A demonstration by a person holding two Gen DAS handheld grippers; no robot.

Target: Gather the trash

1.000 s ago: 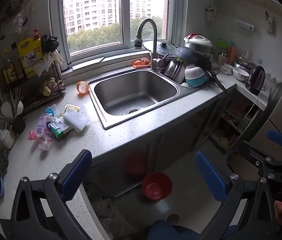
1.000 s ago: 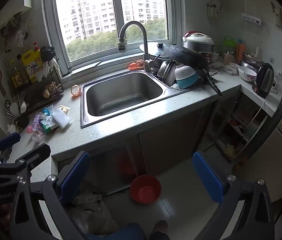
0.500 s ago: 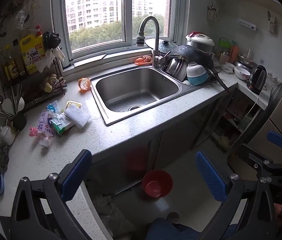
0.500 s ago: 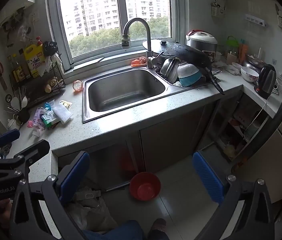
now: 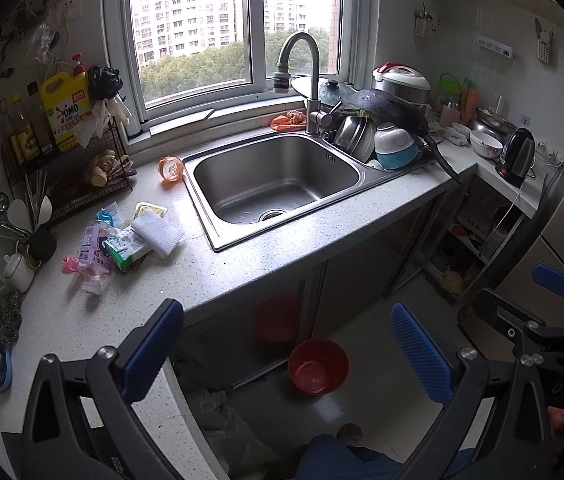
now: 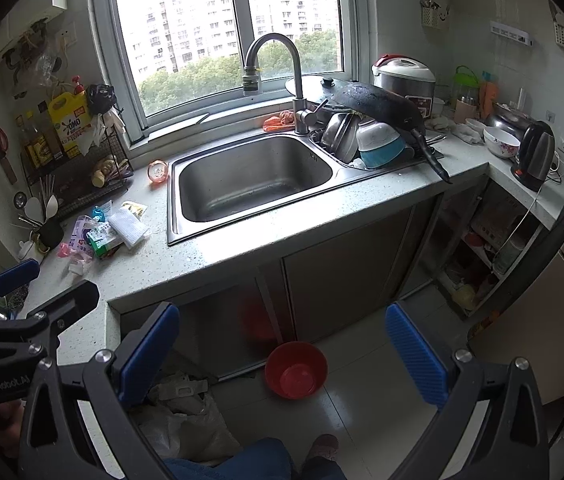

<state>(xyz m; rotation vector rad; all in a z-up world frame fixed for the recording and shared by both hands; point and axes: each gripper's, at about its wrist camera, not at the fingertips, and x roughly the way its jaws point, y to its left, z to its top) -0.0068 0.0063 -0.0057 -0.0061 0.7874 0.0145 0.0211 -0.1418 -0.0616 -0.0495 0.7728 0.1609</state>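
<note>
A pile of trash (image 5: 121,240) lies on the grey counter left of the sink: wrappers, a white pad (image 5: 157,234), a green-and-white carton and a crushed plastic bottle (image 5: 95,268). The pile also shows in the right wrist view (image 6: 101,236). My left gripper (image 5: 286,348) is open and empty, held in front of the counter edge, well short of the pile. My right gripper (image 6: 282,352) is open and empty, over the floor before the cabinets. A trash bag (image 6: 185,424) lies on the floor under the counter corner.
A steel sink (image 5: 277,184) with a tall faucet sits mid-counter, with stacked dishes and a black pan (image 5: 394,112) to its right. A wire rack (image 5: 77,176) with bottles stands at the left. A red basin (image 5: 318,366) sits on the floor. A kettle (image 5: 516,158) stands far right.
Both grippers have risen and edged a little closer to the counter; the sink and the trash pile now sit lower in both views. Both stay open.
</note>
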